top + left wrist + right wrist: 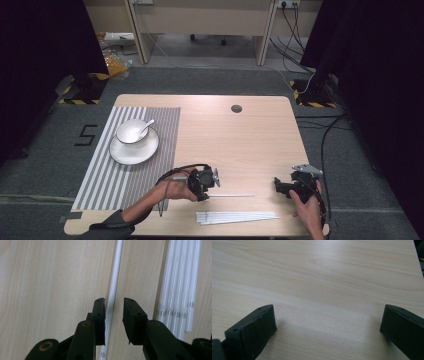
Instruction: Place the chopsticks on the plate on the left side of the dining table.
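One straw (113, 285) lies loose between the left gripper's (113, 302) slightly parted jaws, so it could roll away.

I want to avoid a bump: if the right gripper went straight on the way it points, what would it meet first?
Probably nothing soon: ahead of the open right gripper lies bare table.

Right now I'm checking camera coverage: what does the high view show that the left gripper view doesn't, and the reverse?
High view: a cup with a spoon on a saucer, a striped mat, the person's hands, and the right gripper. Left gripper view: printed marks on the straws, and the left gripper with its jaws apart around the single straw. Both: the table, single straw and straws.
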The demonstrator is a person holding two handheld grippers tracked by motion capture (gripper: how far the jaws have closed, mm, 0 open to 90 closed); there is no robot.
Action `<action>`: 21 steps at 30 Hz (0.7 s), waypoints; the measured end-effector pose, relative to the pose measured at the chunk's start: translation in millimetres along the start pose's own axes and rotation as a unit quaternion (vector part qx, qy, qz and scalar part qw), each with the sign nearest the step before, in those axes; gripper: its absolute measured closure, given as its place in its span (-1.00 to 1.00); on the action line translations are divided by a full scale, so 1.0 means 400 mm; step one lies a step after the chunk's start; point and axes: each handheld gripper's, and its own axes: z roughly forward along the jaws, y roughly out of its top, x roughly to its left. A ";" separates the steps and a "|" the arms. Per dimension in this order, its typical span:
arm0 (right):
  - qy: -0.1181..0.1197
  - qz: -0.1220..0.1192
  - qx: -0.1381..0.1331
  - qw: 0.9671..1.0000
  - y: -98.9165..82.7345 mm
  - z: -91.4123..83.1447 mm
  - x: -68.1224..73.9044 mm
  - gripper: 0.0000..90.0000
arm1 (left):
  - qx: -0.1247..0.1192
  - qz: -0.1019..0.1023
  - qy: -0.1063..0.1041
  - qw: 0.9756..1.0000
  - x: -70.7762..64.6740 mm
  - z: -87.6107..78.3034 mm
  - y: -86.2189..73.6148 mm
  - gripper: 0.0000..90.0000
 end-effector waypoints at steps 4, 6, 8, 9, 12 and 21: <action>0.000 0.000 0.000 1.000 0.000 0.000 0.000 -1.00 | 0.002 -0.003 -0.002 1.000 0.002 0.004 0.010 0.56; 0.000 0.000 0.000 1.000 0.000 0.000 0.000 -1.00 | 0.004 -0.001 -0.004 1.000 0.003 0.007 0.014 0.56; 0.000 0.000 0.000 1.000 0.000 0.000 0.000 -1.00 | 0.002 -0.002 -0.006 1.000 0.001 0.011 0.020 0.57; 0.000 0.000 0.000 1.000 0.000 0.000 0.000 -1.00 | 0.002 -0.002 -0.006 1.000 0.001 0.011 0.020 0.57; 0.000 0.000 0.000 1.000 0.000 0.000 0.000 -0.99 | 0.011 0.000 -0.006 1.000 0.001 0.014 0.028 0.57; 0.000 -0.001 0.000 1.000 0.000 0.000 0.000 -1.00 | 0.033 -0.001 -0.011 0.999 0.003 0.030 0.034 0.64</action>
